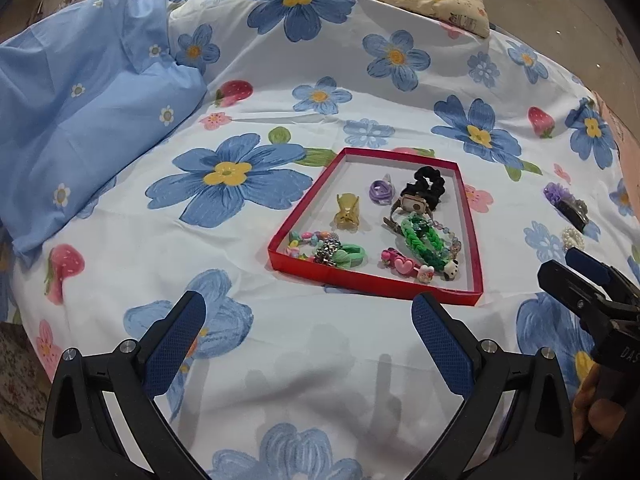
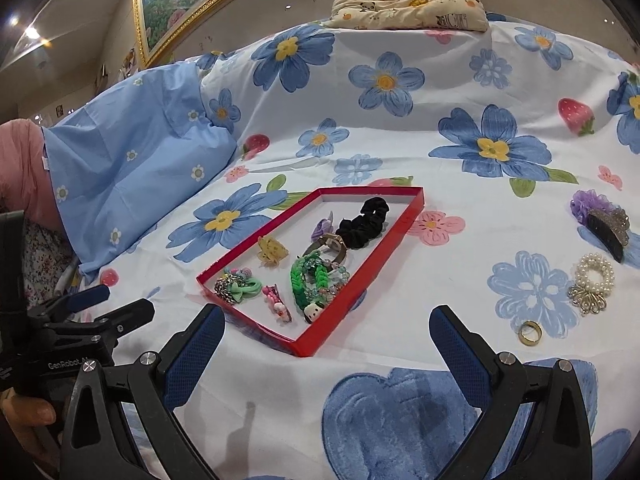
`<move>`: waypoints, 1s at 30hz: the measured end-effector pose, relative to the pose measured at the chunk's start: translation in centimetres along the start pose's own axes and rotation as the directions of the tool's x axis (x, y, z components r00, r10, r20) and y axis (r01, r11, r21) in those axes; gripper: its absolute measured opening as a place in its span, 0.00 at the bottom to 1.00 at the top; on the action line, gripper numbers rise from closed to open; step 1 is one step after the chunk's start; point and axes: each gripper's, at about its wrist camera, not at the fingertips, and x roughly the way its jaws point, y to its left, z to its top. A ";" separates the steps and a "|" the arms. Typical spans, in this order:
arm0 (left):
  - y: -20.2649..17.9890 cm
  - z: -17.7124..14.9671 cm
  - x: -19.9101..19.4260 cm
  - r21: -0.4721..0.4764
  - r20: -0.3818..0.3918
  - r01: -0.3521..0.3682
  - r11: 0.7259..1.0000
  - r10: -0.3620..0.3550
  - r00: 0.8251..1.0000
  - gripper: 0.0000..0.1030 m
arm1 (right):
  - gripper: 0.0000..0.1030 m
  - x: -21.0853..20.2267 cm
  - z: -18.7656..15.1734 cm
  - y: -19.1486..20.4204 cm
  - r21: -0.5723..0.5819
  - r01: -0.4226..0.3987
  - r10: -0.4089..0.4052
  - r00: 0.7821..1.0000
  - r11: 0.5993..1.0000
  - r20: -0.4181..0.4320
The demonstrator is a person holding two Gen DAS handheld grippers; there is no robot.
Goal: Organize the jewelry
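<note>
A shallow red tray (image 1: 294,216) (image 2: 404,224) lies on the flowered bedsheet. It holds a black scrunchie (image 1: 430,182) (image 2: 362,222), a watch (image 1: 412,204), a yellow claw clip (image 1: 347,212), green braided bands (image 1: 424,240) (image 2: 302,280) and several small clips. Outside it on the right lie a pearl bracelet (image 2: 594,274), a gold ring (image 2: 530,333), and a purple scrunchie with a dark claw clip (image 2: 604,226). My left gripper (image 1: 308,334) is open and empty, in front of the tray. My right gripper (image 2: 328,346) is open and empty, near the tray's front corner.
A light blue pillow (image 1: 80,120) lies at the left. A cream panda-print cushion (image 2: 412,4) sits at the far edge of the bed. A framed picture (image 2: 180,4) hangs on the wall behind.
</note>
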 end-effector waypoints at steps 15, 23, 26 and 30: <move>-0.6 -0.2 -0.2 0.026 0.015 -0.019 0.999 0.018 1.000 1.00 | 1.00 -0.1 -0.1 1.0 -0.068 0.022 -0.021 1.000 0.997 0.015; -0.8 -0.1 -0.4 0.028 0.016 -0.014 1.000 0.013 1.000 1.00 | 1.00 -0.1 -0.1 0.9 -0.069 0.025 -0.025 1.000 0.997 0.012; -0.8 -0.2 -0.4 0.029 0.015 -0.017 0.999 0.017 1.000 1.00 | 1.00 -0.1 -0.1 0.8 -0.068 0.028 -0.028 1.000 0.997 0.012; -0.9 0.0 -0.4 0.035 0.014 -0.017 0.999 0.017 1.000 1.00 | 1.00 -0.1 -0.1 0.8 -0.066 0.025 -0.024 1.000 0.997 0.014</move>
